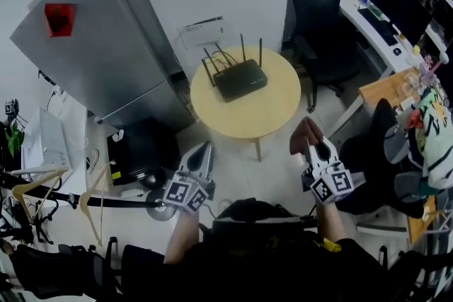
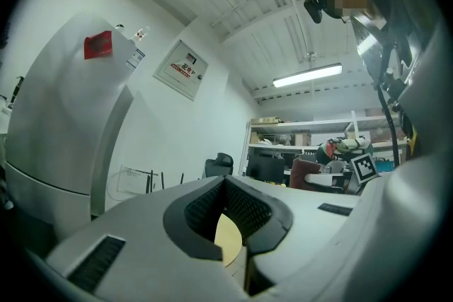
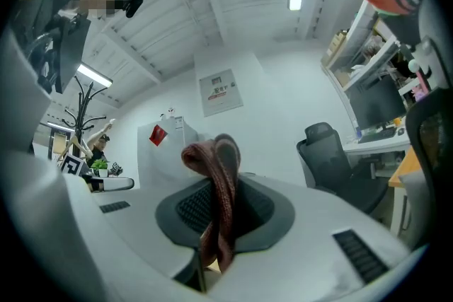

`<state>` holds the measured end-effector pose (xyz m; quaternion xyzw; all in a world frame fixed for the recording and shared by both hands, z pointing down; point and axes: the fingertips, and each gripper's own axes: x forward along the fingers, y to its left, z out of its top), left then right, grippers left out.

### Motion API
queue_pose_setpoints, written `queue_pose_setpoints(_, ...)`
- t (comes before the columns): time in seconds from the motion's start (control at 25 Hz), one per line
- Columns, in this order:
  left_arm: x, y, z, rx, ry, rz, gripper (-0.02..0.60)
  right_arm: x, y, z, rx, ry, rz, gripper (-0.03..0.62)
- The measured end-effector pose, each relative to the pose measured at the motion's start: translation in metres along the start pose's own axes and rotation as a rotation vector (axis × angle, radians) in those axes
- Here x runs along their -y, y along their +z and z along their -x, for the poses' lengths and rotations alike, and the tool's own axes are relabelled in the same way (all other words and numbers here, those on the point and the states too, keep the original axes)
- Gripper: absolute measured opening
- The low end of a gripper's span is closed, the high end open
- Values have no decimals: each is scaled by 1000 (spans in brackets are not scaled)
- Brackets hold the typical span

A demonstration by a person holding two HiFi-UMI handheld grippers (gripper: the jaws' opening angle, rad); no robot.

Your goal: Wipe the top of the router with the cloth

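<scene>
Two grippers are hovering near the round desk (image 1: 276, 117), neither touching it. The right gripper (image 1: 320, 148) is pinching the dark red cloth (image 3: 221, 194) between its fingers, and a folded loop of it is standing up above them. The left gripper (image 1: 203, 151) is holding its fingers pressed together on nothing. The black router (image 1: 241, 79) is sitting on the desk with its antennas raised, well apart from the cloth.
</scene>
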<state>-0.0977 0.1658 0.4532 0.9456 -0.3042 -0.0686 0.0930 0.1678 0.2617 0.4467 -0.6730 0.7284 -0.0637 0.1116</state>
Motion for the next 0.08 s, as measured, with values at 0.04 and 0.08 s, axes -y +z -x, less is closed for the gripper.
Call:
queue_pose_setpoints(0.04,-2,0,1,0,4,1,-6,0,0,-2,-1,1,3,55)
queue_pose_setpoints(0.08,-5,-1,2,1,9,3,-6,-1,-1,-3,-2,2,5,56)
